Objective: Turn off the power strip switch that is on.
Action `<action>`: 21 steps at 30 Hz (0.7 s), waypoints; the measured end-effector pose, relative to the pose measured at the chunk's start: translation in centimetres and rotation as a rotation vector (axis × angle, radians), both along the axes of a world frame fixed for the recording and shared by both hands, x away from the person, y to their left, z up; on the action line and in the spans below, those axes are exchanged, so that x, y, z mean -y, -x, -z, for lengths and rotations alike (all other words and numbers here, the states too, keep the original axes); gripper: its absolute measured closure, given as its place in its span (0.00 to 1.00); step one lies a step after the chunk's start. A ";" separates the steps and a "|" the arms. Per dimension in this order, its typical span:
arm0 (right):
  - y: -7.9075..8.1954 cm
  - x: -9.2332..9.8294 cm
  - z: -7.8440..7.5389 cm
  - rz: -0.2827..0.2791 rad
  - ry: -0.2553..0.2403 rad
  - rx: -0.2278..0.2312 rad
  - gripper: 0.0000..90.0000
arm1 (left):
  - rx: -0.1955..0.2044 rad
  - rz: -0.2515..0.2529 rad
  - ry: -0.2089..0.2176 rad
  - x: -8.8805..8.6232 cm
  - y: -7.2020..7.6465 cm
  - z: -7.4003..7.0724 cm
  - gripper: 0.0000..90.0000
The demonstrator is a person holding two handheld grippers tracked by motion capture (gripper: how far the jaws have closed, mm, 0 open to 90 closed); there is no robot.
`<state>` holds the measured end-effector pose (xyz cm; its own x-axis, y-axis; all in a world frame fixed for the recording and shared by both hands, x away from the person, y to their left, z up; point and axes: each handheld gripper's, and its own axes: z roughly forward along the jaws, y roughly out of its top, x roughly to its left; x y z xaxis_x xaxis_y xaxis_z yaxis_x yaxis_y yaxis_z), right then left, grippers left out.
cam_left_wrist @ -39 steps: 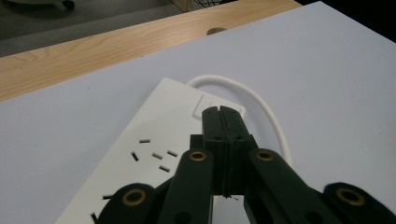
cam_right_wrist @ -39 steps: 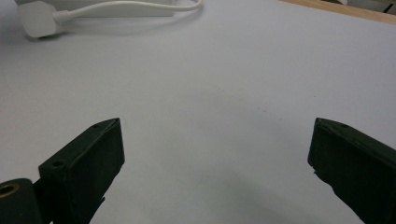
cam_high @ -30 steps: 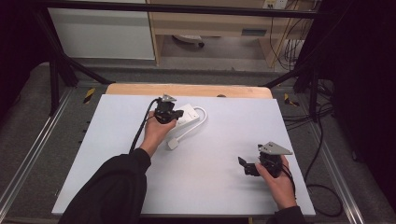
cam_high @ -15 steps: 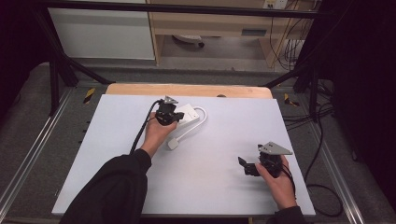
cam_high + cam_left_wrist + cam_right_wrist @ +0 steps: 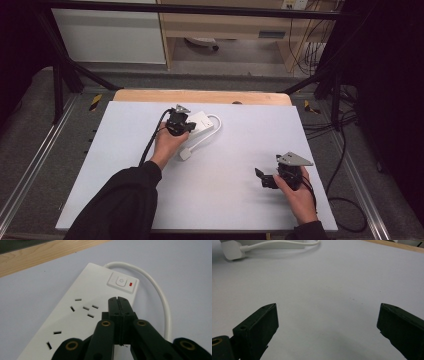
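Left claw [image 5: 118, 302] jaws pressed together, nothing between them, tips poised over the white power strip [image 5: 82, 312]; whether they touch its top face I cannot tell; the power button [image 5: 120, 281] with its red indicator lies straight ahead of the tips, just beyond, at the cord end; strip's long axis runs roughly along the claw's pointing line, sockets trailing back toward the hand; so the coming move looks like a short push forward and down onto the button. Strip sits at the far middle of the worktop [image 5: 225, 200], cable [image 5: 212, 131] looping round to its plug [image 5: 185, 154]. Right claw [image 5: 261, 176] jaws wide apart, empty, well apart from the strip; left is clearly the nearer hand.
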<state>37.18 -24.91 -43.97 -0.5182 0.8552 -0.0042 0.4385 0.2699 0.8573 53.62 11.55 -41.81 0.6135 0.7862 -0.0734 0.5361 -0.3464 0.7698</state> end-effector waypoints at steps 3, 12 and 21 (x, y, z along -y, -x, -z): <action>0.0 0.0 0.0 0.000 0.000 -0.001 0.05 | 0.003 0.004 -0.008 -0.1 0.0 0.0 1.00; 0.0 0.0 0.0 0.000 0.000 0.000 0.04 | -0.003 0.001 -0.020 -0.4 0.1 0.2 1.00; 0.0 0.0 0.0 0.000 0.000 0.002 0.04 | -0.012 0.004 -0.005 -0.2 0.2 0.4 1.00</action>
<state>37.19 -24.93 -43.96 -0.5180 0.8553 -0.0052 0.4372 0.2700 0.8579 53.37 11.77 -42.26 0.6157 0.7843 -0.0765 0.5435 -0.3524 0.7618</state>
